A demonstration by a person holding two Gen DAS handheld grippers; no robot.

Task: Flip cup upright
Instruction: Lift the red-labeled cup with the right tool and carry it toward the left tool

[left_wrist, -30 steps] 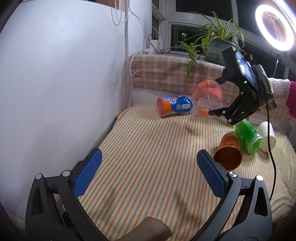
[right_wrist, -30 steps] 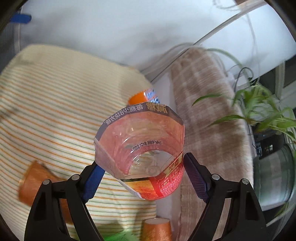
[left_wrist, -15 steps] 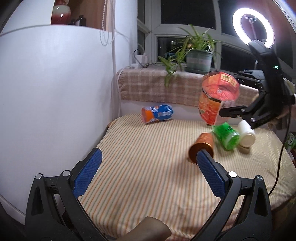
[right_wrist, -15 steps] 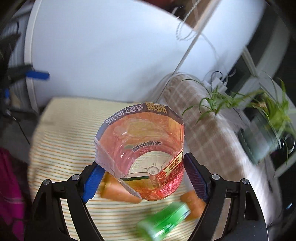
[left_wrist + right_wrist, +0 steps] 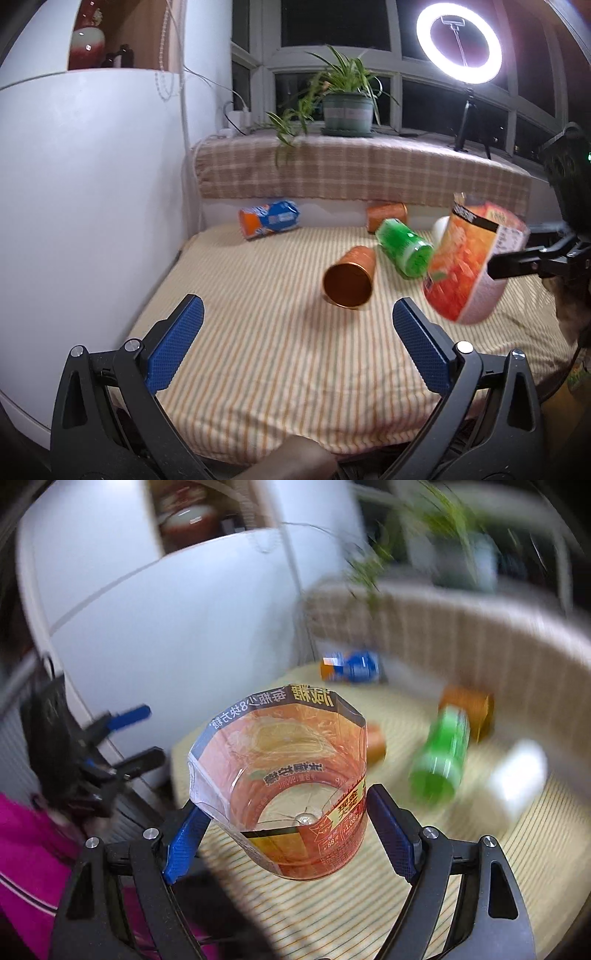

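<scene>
My right gripper (image 5: pixel 291 834) is shut on a clear orange-labelled cup (image 5: pixel 288 782) cut from a bottle, its open mouth facing up. In the left wrist view the cup (image 5: pixel 469 266) hangs above the right side of the striped table (image 5: pixel 258 332), nearly upright and slightly tilted, with the right gripper's fingers (image 5: pixel 517 264) clamped on its side. My left gripper (image 5: pixel 295 343) is open and empty over the table's near edge.
On the table lie a copper cup (image 5: pixel 351 280) on its side, a green cup (image 5: pixel 404 247), an orange cup (image 5: pixel 386 216) at the back, a white cup (image 5: pixel 439 229) and an orange-blue cup (image 5: pixel 269 219). A checked ledge (image 5: pixel 369 173) with a plant (image 5: pixel 343 107) runs behind. A white wall (image 5: pixel 92 203) stands left.
The right gripper has carried the cup right and down toward the table while turning its mouth from sideways to upward. The left gripper has drawn back, still open.
</scene>
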